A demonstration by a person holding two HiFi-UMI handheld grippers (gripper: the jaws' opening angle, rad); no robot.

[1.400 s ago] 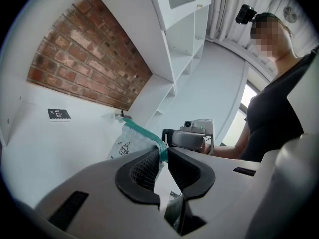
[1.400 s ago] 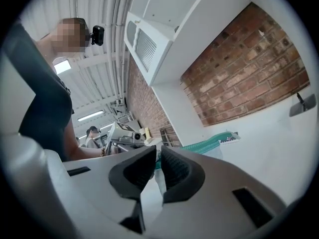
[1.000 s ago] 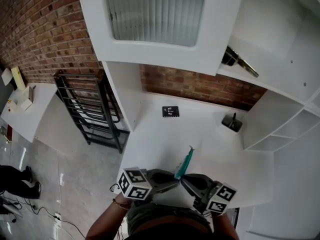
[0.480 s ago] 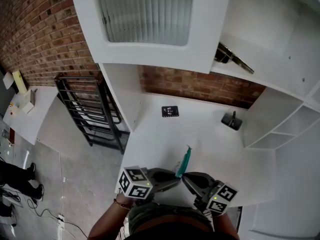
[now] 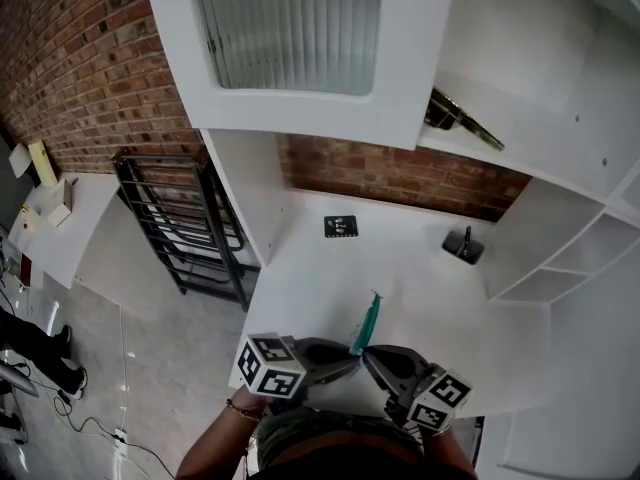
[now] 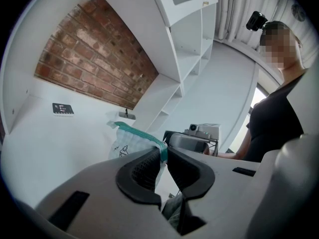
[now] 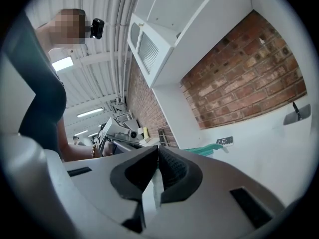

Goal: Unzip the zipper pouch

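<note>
A person is holding a pouch (image 5: 368, 320) in the air over the front edge of a white worktop (image 5: 320, 268), about midway along it, with a gripper at each side of its near end. The left gripper (image 6: 164, 153) is clamping narrowly on the near end of the teal zip (image 6: 142, 135). The right gripper (image 7: 157, 151) is pinching shut on a thin pale bit of the pouch just beside it; whether that is the pull or the fabric cannot be told. The zip is looking closed along its length, so the unzipping seems not yet begun. The next move likely calls for the left gripper anchoring while the right draws along the zip. The pouch is riding edge-up, zip on top, its long axis running from the grippers toward the worktop's back edge.
</note>
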